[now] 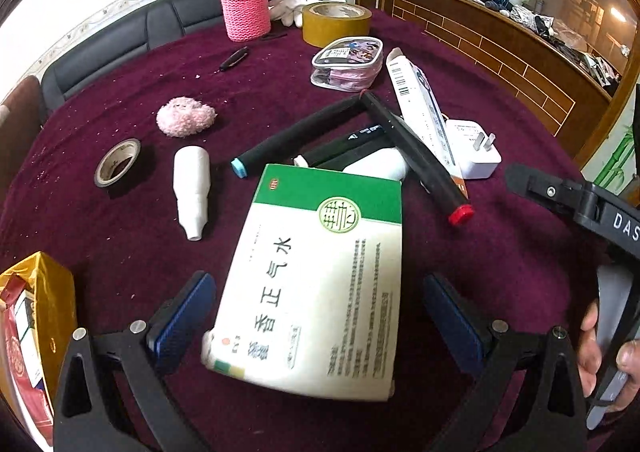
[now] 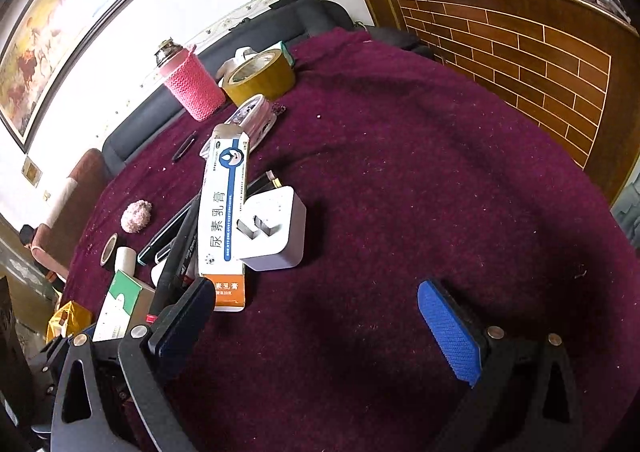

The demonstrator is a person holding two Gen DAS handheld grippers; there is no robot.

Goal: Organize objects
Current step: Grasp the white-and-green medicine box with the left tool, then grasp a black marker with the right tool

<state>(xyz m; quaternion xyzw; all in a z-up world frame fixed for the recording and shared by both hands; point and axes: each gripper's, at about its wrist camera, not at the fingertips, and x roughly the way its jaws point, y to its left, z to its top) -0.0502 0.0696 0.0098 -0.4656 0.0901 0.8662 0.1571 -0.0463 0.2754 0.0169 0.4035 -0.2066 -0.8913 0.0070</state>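
1. Maroon fuzzy cloth covers your whole table (image 2: 400, 172), and most of the clutter sits on the left half of it.
2. Your left gripper (image 1: 316, 316) has its fingers spread wide, with the green-and-white medicine box (image 1: 320, 276) lying between them. Neither blue pad looks like it's touching the box, though the box is a bit blurred, so I can't be sure about the near left corner.
3. Just beyond that box there's a pile: a black marker with a blue cap (image 1: 296, 136), a black marker with a red cap (image 1: 416, 156) crossing over it, a long white ointment box (image 1: 420, 108), and a white plug adapter (image 1: 476, 148) with its prongs up, right beside the ointment box.
4. Left of the pile you've got a white bottle (image 1: 192, 188) on its side, a black tape roll (image 1: 118, 166) and a pink fluffy ball (image 1: 184, 118).
5. Further back: a clear zip pouch (image 1: 348, 62), a big yellow-brown tape roll (image 1: 336, 22), and a flask in a pink knitted sleeve (image 1: 244, 0), standing upright.
6. A yellow bag (image 1: 36, 316) sits at the left edge, near your left fingers.
7. Your right gripper (image 2: 316, 332) is also wide open and holding nothing, hovering over bare cloth. Its left finger sits near the end of the ointment box, and the plug adapter lies just past it.
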